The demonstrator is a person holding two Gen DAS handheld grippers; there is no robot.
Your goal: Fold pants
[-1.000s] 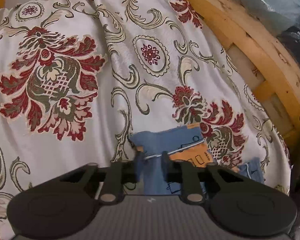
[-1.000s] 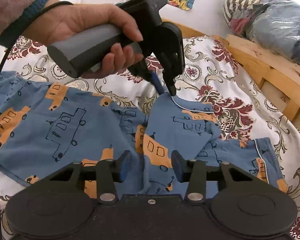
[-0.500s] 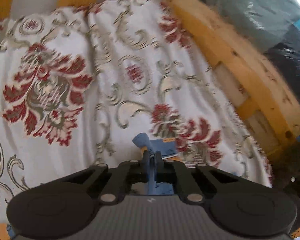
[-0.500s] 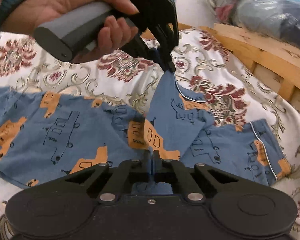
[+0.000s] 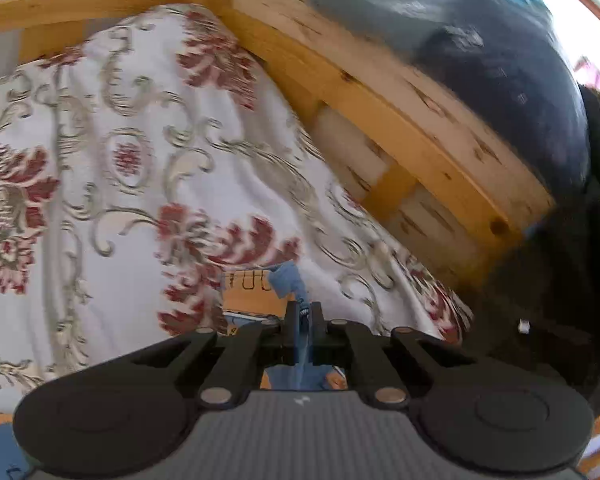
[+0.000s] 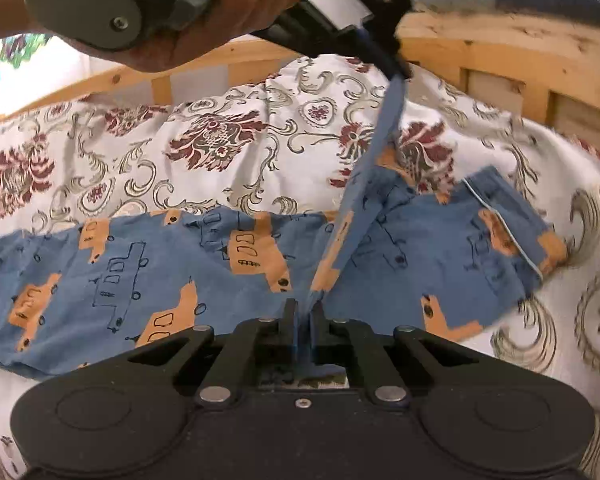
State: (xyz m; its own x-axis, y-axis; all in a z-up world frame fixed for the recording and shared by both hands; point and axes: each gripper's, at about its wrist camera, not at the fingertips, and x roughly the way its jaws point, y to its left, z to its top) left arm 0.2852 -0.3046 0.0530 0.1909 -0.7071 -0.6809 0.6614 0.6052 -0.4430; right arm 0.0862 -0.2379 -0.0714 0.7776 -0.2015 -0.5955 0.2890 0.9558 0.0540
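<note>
Floral bedspread [image 6: 228, 148] covered bed, wooden frame [image 6: 500, 40] at twelve o'clock. Blue pants [image 6: 180, 264] lay flat nine to three o'clock, one leg raised taut. Left gripper [image 6: 398, 68] at one o'clock clenched leg hem; right gripper [image 6: 304, 316] at six o'clock pinched same leg. I judged best: keep both grips tight, hold cloth taut, match edges when laying over.

pants [image 6: 188, 272] run off the left edge; fabric between the right claw [image 6: 305, 312] tips hidden by the housing. Bundles [image 5: 480, 40] past the bed frame [image 5: 380, 120] too blurred to ID.
</note>
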